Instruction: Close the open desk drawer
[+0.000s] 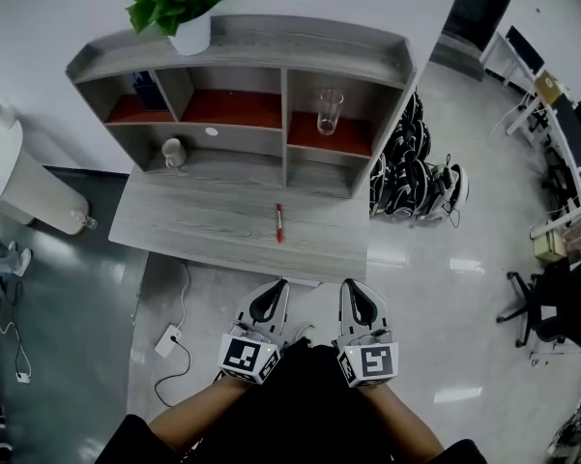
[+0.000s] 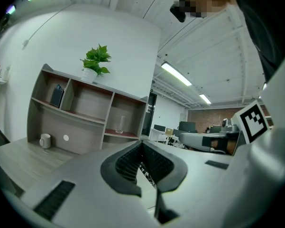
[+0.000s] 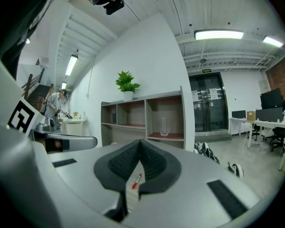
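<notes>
A grey wooden desk (image 1: 203,230) with a shelf unit on it fills the upper middle of the head view. No open drawer shows along its front edge in any view. A red pen (image 1: 279,222) lies on the desktop near the front. My left gripper (image 1: 278,286) and right gripper (image 1: 351,286) sit side by side just in front of the desk edge, pointing at it. Both are shut with nothing between the jaws. In the left gripper view the left gripper (image 2: 142,144) faces the shelves. In the right gripper view the pen (image 3: 137,180) shows below the right gripper (image 3: 139,142).
On the shelves stand a glass (image 1: 330,111), a white mug (image 1: 174,152) and a potted plant (image 1: 179,3). A power strip with cable (image 1: 169,339) lies on the floor left of my legs. A pile of black-and-white gear (image 1: 416,177) sits right of the desk, an office chair (image 1: 541,307) further right.
</notes>
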{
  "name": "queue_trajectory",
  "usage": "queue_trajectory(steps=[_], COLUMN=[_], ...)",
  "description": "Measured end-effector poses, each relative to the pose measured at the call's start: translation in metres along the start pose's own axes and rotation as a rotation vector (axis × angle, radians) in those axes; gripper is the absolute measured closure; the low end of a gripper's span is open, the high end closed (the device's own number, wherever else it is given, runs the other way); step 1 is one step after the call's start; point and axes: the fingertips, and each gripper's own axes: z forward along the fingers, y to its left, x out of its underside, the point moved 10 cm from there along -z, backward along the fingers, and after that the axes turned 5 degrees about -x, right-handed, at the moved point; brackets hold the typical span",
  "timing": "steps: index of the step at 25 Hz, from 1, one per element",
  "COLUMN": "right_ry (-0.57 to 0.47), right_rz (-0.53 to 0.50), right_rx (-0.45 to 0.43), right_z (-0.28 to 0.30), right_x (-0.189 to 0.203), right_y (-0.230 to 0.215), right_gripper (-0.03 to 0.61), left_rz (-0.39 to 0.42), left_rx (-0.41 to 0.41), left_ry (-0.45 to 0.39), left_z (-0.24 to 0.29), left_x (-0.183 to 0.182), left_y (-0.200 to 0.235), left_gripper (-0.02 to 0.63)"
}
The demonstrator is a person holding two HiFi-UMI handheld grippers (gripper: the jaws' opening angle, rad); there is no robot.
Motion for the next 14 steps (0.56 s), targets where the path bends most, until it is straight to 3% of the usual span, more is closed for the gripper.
queue_trajectory(steps=[14], right_ry=[0.003], right_rz=[0.002], right_rx=[0.036], right_z=[-0.006], right_x=[0.001], right_y=[0.026], right_gripper=[0.561], left_rz=[0.006], left_rx=[-0.028], left_ry=[0.016], left_z=[-0.023], left_x=[-0.002], left_y=[0.021], left_gripper=[0.6])
